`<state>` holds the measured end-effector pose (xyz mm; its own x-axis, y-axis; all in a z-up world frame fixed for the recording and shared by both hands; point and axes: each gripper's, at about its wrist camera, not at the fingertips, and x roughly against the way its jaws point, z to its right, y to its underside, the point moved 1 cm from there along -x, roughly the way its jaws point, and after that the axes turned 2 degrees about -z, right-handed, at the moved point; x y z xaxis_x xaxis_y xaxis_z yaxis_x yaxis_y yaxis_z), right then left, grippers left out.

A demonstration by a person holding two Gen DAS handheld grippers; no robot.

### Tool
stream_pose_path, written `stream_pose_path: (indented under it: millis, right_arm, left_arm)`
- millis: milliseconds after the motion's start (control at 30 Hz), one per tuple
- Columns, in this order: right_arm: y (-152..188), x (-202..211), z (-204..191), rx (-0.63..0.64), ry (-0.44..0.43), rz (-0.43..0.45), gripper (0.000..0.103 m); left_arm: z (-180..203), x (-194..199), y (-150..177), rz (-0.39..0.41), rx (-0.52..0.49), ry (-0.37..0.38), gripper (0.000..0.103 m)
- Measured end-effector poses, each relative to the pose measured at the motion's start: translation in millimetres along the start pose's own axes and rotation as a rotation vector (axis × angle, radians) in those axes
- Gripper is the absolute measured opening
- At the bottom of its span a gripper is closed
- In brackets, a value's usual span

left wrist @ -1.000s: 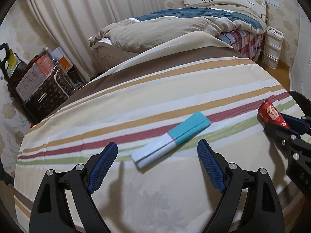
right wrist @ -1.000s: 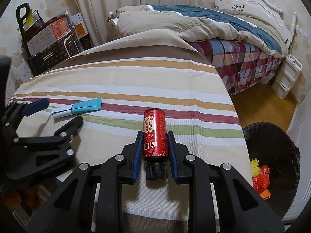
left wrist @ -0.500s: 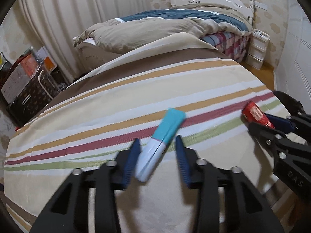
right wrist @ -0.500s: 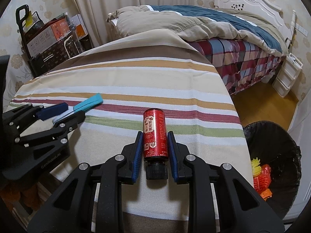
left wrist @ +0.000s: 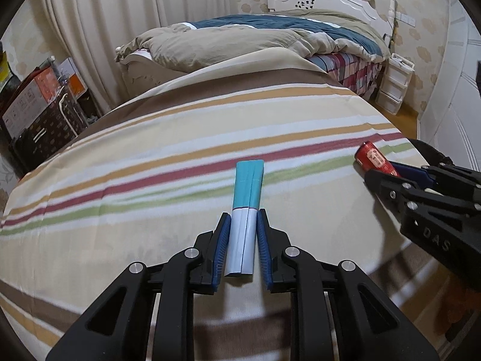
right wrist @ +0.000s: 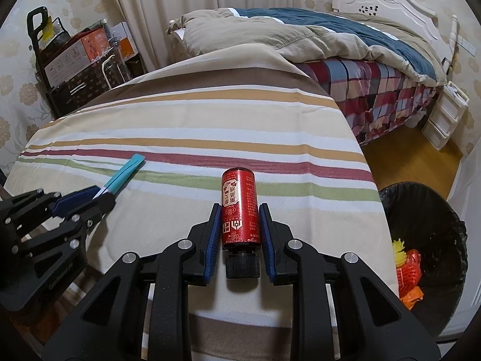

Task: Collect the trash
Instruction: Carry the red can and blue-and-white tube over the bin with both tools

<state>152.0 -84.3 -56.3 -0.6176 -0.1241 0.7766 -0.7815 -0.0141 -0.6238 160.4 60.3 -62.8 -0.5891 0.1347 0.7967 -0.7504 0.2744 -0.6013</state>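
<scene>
**Both grippers loaded; handling notes on the two pieces of trash**

Left gripper (left wrist: 242,240): jaws drawn in on the pale end of the teal-and-white carton (left wrist: 245,210), pads against both long sides. Carton lies along the gripper's line over the striped counter (left wrist: 120,156), teal end pointing toward the far edge, near the middle of the near edge. Whether it has left the cloth cannot be told.

- Carton, judged: long, flat, thin-walled, seam down the middle, probably empty and very light. It should crush if squeezed hard. The hold sits at one end, so the free teal end may droop or swing. A hold nearer the middle would balance it better.

Right gripper (right wrist: 237,225): clamped on the red bottle (right wrist: 239,207), pads on the lower body just above the black cap, which points back at the camera. Bottle is toward the counter's right edge, its base pointing at the far edge.

- Bottle, judged: rigid, round, glossy label, so slippery and prone to rolling in the pads. Weight unknown. Gripping across the widest part of the body suits it.

Black-lined bin (right wrist: 427,240) stands on the floor just off the counter's right edge, with orange and yellow scraps inside.
</scene>
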Motion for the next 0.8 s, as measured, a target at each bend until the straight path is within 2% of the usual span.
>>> stream_pose_path:
  millis: [133, 167, 200, 267, 367, 433, 600, 800]
  right_arm:
    - [4.2, 2.7, -2.0, 0.000, -0.006, 0.001, 0.024]
    - [5.1, 3.4, -2.6, 0.000, -0.006, 0.001, 0.024]
    - [5.2, 3.3, -2.6, -0.001, -0.007, 0.001, 0.024]
    - [6.4, 4.0, -3.3, -0.001, -0.007, 0.002, 0.024]
    - [7.3, 4.4, -3.7, -0.003, -0.009, 0.001, 0.024]
    - [10.4, 6.7, -5.3, -0.004, -0.010, 0.002, 0.024]
    - [10.4, 6.8, -5.1, -0.004, -0.010, 0.002, 0.024]
    - [19.8, 14.1, -9.4, -0.004, -0.021, 0.005, 0.024]
  left_arm:
    - [-3.4, 0.3, 1.6, -0.002, 0.028, -0.012, 0.024]
    - [-5.2, -0.7, 0.7, -0.003, 0.040, -0.013, 0.029]
    - [-6.5, -1.7, -0.2, -0.006, 0.049, -0.018, 0.043]
    - [-10.0, -4.3, -2.3, -0.019, 0.074, -0.026, 0.055]
    - [-10.6, -5.8, -2.9, -0.021, 0.079, -0.020, 0.055]
    - [-10.4, -5.2, -2.6, -0.017, 0.072, -0.016, 0.052]
    - [-5.1, -1.9, 1.2, -0.001, 0.038, -0.012, 0.025]
    - [-2.5, 2.4, 5.4, 0.006, 0.043, -0.013, 0.018]
